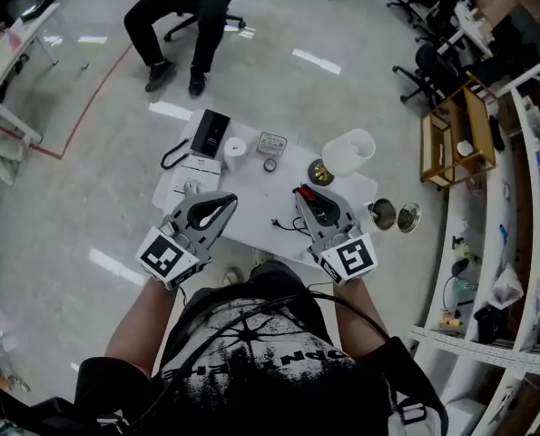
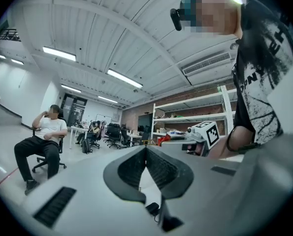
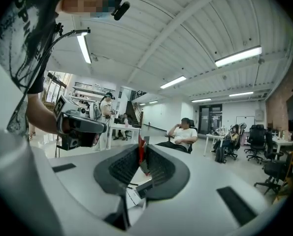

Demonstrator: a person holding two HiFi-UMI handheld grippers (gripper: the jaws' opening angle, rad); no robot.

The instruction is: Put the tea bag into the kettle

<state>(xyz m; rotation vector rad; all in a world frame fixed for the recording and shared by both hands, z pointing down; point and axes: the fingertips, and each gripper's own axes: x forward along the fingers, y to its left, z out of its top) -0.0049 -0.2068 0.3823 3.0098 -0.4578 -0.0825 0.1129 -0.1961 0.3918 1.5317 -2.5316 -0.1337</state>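
Observation:
A red tea bag [image 3: 140, 152] stands pinched between the pads of my right gripper [image 3: 139, 144], and its red tip [image 1: 302, 192] also shows in the head view. That right gripper [image 1: 303, 194] hovers over the middle of the small white table [image 1: 256, 203], tilted up toward the room. The white kettle [image 1: 348, 152] stands open-topped at the table's far right, apart from both grippers. My left gripper [image 1: 230, 201] is held over the table's left part, its jaws [image 2: 146, 149] shut tip to tip with nothing between them.
On the table are a black box [image 1: 211, 133], a white cup [image 1: 235, 153], a small tape ring [image 1: 270, 164], a brass-coloured lid [image 1: 320, 173] and two metal cups [image 1: 383, 213] at the right edge. A seated person [image 1: 192, 16] is beyond the table. Shelves line the right side.

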